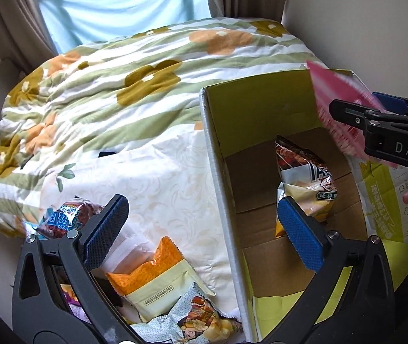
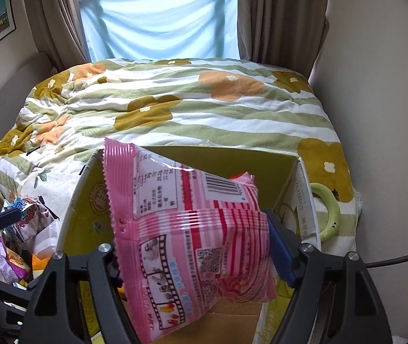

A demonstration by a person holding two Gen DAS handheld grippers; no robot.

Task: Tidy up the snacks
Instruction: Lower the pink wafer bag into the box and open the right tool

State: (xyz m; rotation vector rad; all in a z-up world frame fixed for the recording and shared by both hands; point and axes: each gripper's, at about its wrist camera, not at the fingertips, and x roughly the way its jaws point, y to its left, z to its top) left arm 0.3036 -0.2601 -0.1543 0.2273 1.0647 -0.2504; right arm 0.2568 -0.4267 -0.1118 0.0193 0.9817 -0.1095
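Over the box (image 2: pixel 284 169), my right hand-held gripper (image 2: pixel 192 261) clamps the pink snack bag (image 2: pixel 181 229), long axis tilted up-left; left hand-held gripper (image 1: pixel 204 235) gapes wide, holding nothing.

Both views close above box (image 1: pixel 261 120)

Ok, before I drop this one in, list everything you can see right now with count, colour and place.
cardboard box: 1, yellow-green inside, open on the bed
packets in the box: at least 2, brown and yellow, against its far side
pink packet: 1, pink striped, held over the box
loose snack packets: several, orange, blue, purple, heaped left of the box
quilt: 1, green-striped with flowers, on the bed
green ring: 1, right of the box
left gripper: open, above the heap and box wall
right gripper: shut on the pink packet
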